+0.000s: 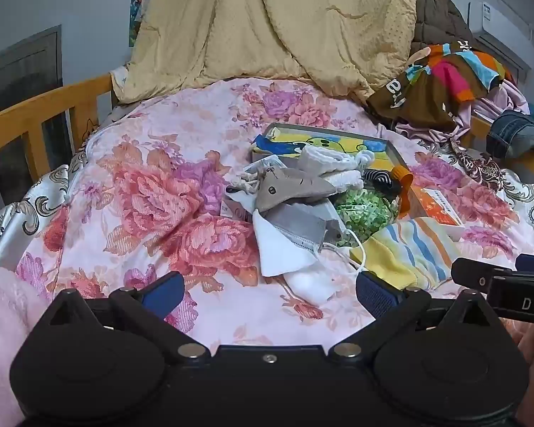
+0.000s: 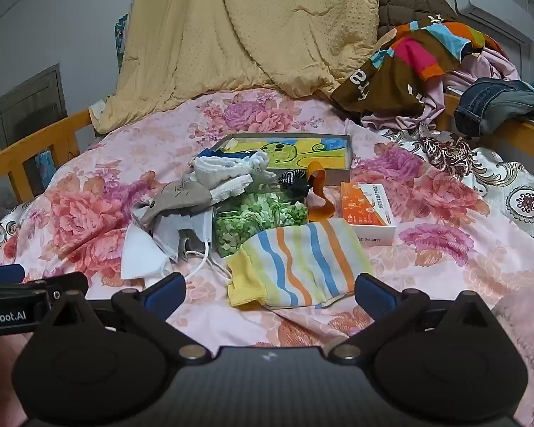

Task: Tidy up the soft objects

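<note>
Now: soft pile (image 1: 302,199) sits mid-bed on flowery quilt (image 1: 153,192) | striped sock (image 2: 295,263) nearest, just ahead of right tongs (image 2: 270,293) | left tongs (image 1: 270,293) wide open, empty | right tongs wide open, empty | box (image 2: 292,151) behind pile

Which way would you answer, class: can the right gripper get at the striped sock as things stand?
Probably yes: the right gripper is open, and the striped sock lies just ahead on the floral quilt, uncovered.

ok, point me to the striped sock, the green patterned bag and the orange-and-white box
striped sock (image 2: 295,267): right wrist view, middle of the striped body.
green patterned bag (image 2: 256,219): right wrist view, centre of its top face.
orange-and-white box (image 2: 366,204): right wrist view, orange top face.
</note>
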`<action>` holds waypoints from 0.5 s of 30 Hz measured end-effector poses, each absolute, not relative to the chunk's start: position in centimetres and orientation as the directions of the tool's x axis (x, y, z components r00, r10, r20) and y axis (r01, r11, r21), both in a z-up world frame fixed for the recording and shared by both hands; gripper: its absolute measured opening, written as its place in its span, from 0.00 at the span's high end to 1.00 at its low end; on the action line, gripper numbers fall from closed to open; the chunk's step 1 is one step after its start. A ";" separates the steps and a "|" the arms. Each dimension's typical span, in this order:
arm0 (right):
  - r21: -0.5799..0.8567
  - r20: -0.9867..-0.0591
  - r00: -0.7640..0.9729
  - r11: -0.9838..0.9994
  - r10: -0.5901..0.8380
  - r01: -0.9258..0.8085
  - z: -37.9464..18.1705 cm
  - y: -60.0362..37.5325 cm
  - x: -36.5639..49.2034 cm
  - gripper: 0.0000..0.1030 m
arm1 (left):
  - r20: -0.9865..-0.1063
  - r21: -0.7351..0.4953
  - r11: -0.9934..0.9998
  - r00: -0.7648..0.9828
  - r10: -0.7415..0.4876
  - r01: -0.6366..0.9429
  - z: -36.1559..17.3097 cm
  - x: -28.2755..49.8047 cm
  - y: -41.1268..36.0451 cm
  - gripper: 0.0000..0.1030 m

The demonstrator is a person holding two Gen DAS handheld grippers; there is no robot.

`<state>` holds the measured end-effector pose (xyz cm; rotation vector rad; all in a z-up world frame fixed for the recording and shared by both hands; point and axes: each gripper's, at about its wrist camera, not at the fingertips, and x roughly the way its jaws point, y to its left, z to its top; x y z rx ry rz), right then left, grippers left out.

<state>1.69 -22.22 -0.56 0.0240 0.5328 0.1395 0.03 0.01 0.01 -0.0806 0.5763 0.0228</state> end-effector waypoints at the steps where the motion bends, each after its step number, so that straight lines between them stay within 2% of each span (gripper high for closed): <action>1: 0.061 -0.509 0.850 0.990 0.139 -0.126 -0.6 -22.3 1.7 0.00 | -0.543 -0.066 0.997 0.839 0.001 -0.044 0.0 0.0 0.0 0.01; 15: 0.064 -0.510 0.849 0.990 0.141 -0.126 -0.6 -22.3 1.7 0.00 | -0.546 -0.087 0.995 0.838 -0.014 -0.040 -1.0 -0.2 0.2 0.01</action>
